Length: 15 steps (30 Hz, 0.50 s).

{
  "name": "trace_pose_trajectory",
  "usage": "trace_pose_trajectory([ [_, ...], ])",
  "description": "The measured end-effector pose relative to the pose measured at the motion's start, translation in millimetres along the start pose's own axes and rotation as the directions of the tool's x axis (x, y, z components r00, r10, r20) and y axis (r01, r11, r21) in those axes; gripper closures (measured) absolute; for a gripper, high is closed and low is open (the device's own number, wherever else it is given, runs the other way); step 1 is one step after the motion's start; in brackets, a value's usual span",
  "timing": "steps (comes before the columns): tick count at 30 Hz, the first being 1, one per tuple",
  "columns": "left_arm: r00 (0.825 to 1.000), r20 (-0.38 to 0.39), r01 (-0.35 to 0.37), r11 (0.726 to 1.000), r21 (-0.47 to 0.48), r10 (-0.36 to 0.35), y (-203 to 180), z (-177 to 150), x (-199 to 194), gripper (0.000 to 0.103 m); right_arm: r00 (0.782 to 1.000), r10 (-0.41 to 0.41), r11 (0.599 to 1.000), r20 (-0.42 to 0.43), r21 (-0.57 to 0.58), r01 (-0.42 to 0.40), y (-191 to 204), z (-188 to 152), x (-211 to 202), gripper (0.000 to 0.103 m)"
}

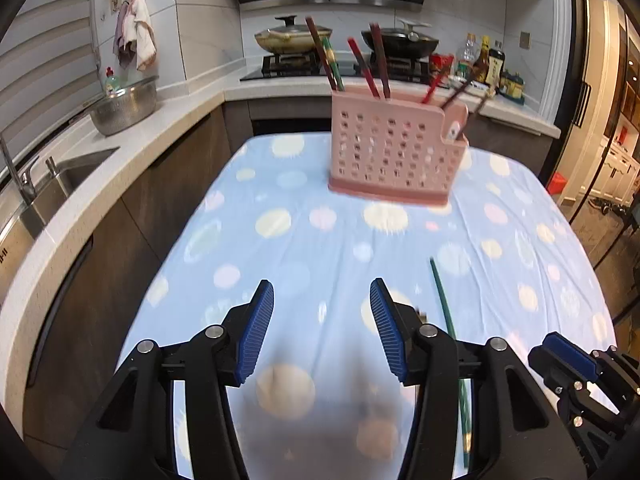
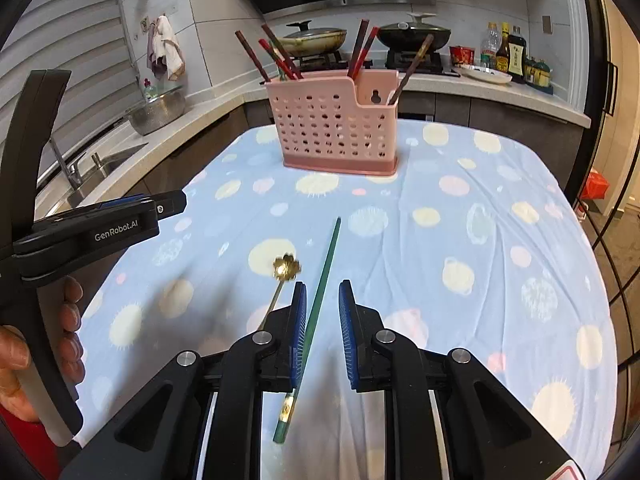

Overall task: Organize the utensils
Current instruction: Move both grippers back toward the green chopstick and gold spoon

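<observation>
Tools (image 1: 322,300) hover over spotted tablecloth (image 1: 320,240), kitchen.

bright, even indoor light; strong fisheye bending at black-edged corners; slight motion blur; soft shadows near the bottom.

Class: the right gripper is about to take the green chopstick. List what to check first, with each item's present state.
1. Green chopstick lined up inside the right gripper: ok, though off-centre.
2. Right gripper open, not pressing the chopstick: ok.
3. Right gripper low enough to grasp: cannot tell.
4. Gold spoon clear of the grasp: not ok, it lies right beside the chopstick.
5. Pink holder upright: ok.
6. Left gripper open and empty: ok.
</observation>
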<state>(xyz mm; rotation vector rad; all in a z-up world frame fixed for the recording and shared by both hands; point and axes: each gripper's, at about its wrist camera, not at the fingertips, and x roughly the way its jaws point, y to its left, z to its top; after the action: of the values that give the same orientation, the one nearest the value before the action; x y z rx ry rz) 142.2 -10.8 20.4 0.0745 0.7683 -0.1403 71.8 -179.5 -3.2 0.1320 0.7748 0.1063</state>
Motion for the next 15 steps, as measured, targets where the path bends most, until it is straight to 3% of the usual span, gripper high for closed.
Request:
trace_pose_trajectory([
  [9,0.993,-0.120,0.019,1.000,-0.017,-0.021,-0.4,-59.7,9.9,0.055,0.992,0.033,0.999,-0.121,0.011,-0.032,13.7,-63.3,13.5,0.086],
  [15,0.984,-0.175,0.033,0.999,-0.035,-0.039,3.2,-82.1,14.8,0.055,0.987,0.038,0.999,-0.154,0.016,-0.036,18.1,-77.7,21.3,0.086],
])
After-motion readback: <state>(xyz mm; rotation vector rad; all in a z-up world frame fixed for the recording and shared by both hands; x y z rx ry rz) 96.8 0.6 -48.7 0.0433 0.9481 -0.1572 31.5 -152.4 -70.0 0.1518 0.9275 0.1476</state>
